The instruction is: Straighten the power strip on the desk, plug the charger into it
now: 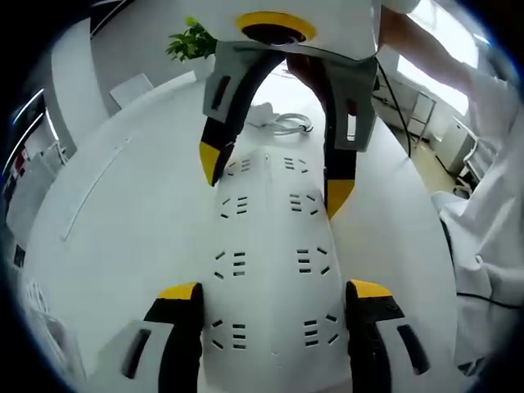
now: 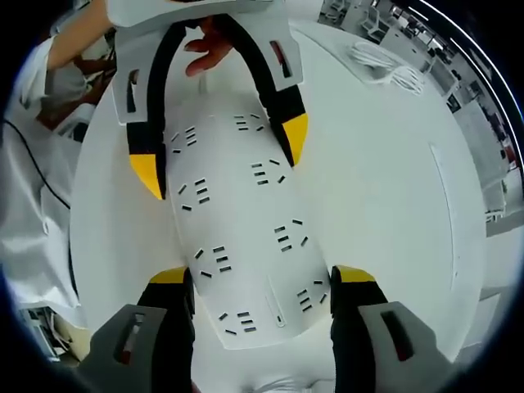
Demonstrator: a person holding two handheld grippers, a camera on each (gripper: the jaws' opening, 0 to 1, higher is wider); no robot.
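Yellow-tipped black jaws of the left gripper (image 1: 274,295) rise at the bottom of the left gripper view, spread wide, one on each long side of the power strip (image 1: 268,246); whether their pads press its edges I cannot tell. Between them the strip's near end fills the gap. It is a long, flat, white bar with rounded ends, lying on the white desk (image 1: 123,213) and running straight away from the camera. Its top carries two columns of dark socket slots, grouped in sets down its length.

At the strip's far end the right gripper (image 1: 274,180) comes down from above, its jaws also apart and straddling the bar.

In the right gripper view the same arrangement shows from the other end: the right gripper (image 2: 262,282) has its jaws open on either side of the power strip (image 2: 237,221), and the left gripper (image 2: 221,160) brackets the far end, with a hand (image 2: 209,49) behind it. A thin slot marks the strip's near end here.

Beyond the strip, on the desk (image 2: 385,213), lies a coiled white cable with the charger (image 1: 282,123), well apart from the grippers; it also shows as a loose white coil (image 2: 385,70).

A green plant (image 1: 192,41) stands at the desk's far edge, and a person's white sleeve (image 1: 483,213) is alongside.
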